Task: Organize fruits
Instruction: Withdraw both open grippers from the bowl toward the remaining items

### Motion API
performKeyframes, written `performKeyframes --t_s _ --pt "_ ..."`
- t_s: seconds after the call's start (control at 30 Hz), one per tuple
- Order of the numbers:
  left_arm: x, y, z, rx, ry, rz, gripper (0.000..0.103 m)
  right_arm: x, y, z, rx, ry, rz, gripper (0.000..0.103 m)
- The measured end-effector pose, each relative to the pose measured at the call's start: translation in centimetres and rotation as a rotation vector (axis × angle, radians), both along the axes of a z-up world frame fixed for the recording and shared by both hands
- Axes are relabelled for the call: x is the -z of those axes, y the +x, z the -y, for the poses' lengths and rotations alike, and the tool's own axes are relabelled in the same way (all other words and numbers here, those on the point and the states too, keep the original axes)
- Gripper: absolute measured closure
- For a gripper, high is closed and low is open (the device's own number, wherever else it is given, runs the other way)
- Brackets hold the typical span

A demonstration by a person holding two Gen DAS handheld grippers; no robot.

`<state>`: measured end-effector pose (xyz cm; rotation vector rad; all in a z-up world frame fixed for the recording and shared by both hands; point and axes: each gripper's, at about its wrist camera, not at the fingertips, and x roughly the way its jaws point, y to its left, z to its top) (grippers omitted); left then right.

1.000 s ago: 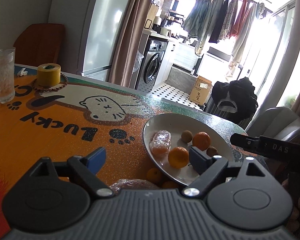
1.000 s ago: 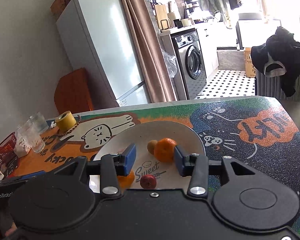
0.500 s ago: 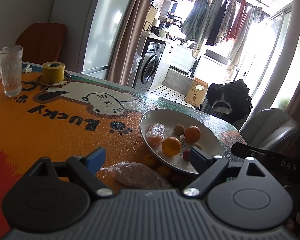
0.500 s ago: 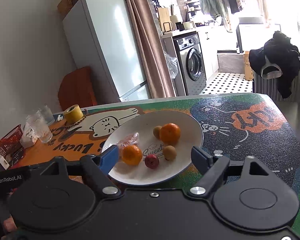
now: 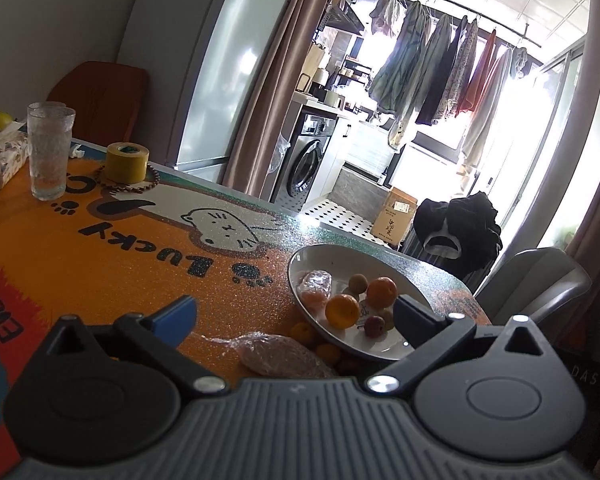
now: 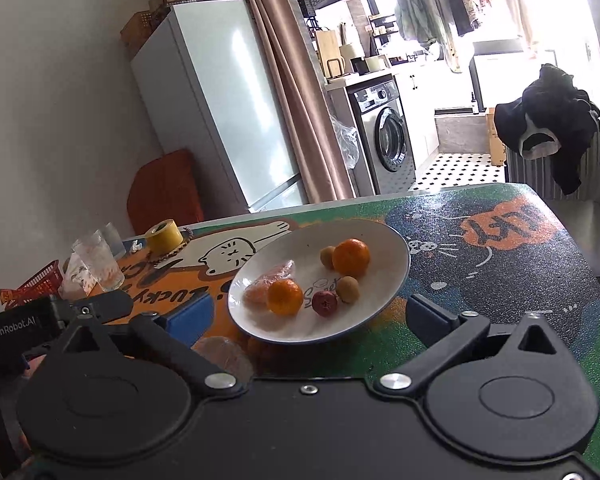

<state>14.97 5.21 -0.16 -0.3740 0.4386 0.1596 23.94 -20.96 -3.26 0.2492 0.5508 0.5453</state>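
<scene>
A white plate (image 6: 380,300) (image 5: 324,256) sits on the printed table. It holds two oranges (image 6: 285,297) (image 6: 351,257), a wrapped orange fruit (image 6: 272,274), a small red fruit (image 6: 325,302) and two small brown fruits (image 6: 347,289). A wrapped brown fruit (image 5: 278,354) (image 6: 220,350) and small oranges (image 5: 303,332) lie on the table beside the plate's near-left rim. My left gripper (image 5: 294,314) is open and empty, above the near side of the plate. My right gripper (image 6: 308,314) is open and empty, in front of the plate.
A yellow tape roll (image 5: 127,162) with a bead bracelet, a drinking glass (image 5: 50,152) and a tissue box (image 5: 0,156) stand at the table's far left. A red basket (image 6: 40,286) is at the left edge. A grey chair (image 5: 536,276) stands past the table's right end.
Both grippers have pulled back and up from the plate. The right gripper's jaws have opened wide, leaving the fruit on the plate. More of the table shows.
</scene>
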Motion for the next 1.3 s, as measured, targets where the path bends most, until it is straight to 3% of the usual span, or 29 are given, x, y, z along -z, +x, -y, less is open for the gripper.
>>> performKeyframes --t_s 0.57,1.0,1.3 --pt "1.1 -1.7 -0.6 -0.001 0.016 -0.038 0.0 0.6 -2.5 -1.9 -0.068 -0.081 0.012 0.0" --pt "3.1 -1.1 -1.9 -0.017 -0.004 -0.099 0.0 2.0 -1.9 -2.0 -0.109 -0.062 -0.023 0.0" --pt "4.6 -0.5 -2.8 -0.019 -0.008 -0.109 0.004 3.1 -0.8 -3.0 -0.131 -0.079 -0.036 0.008"
